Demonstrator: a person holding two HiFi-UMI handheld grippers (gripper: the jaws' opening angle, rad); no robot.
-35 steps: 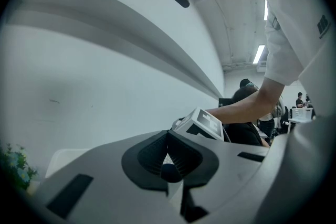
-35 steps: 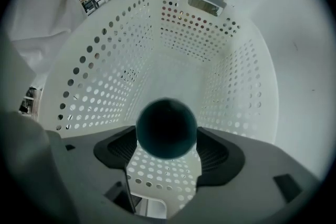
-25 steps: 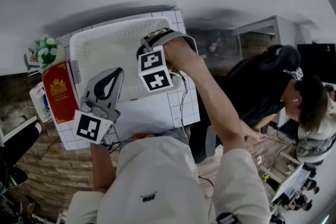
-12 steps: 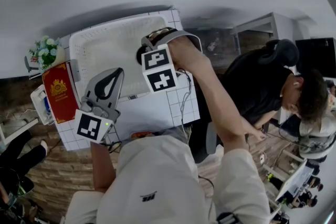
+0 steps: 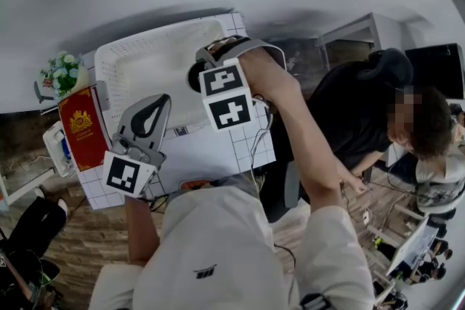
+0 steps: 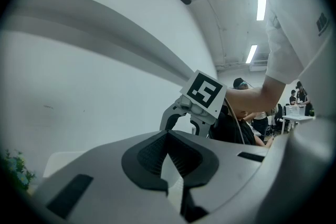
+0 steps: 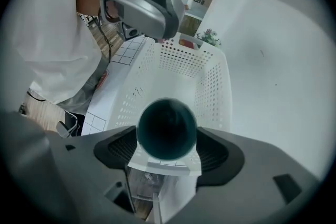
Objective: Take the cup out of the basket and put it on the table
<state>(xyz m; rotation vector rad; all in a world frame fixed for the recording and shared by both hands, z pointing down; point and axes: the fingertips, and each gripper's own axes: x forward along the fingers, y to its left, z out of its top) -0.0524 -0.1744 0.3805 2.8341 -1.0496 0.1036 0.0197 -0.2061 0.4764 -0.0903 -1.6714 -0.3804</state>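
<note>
the cup (image 7: 167, 129), dark and round, sits between the jaws of the right gripper (image 7: 167, 136), whose pads press on it from both sides, so this gripper is grasping the cup. in the right gripper view the cup is seen end-on and covers part of the basket (image 7: 210, 81) behind it. in the head view the cup (image 5: 195, 76) shows as a dark shape at the basket's right side, near the corner closest to the person, partly hidden by the gripper's fingers and its marker cube (image 5: 227, 95). whether the cup is clear of the basket's floor cannot be told.

the basket (image 5: 145, 58) is white, with walls full of small holes, and no other thing shows inside it. it stands on the far half of the table (image 5: 211, 149), close to the far edge by the white wall. the table top is white with a grid of thin lines.

the left gripper (image 5: 158, 102) hangs over the table's near left corner, just beside the basket's near wall. in the left gripper view its jaws (image 6: 168, 134) meet at the tips with nothing between them, so it is clenched and empty.

along the table's left edge lies a red book (image 5: 81, 128) with a gold emblem, and a bunch of flowers (image 5: 64, 70) stands at the far left corner. another person (image 5: 349, 120) in black sits beyond the table's right edge.
</note>
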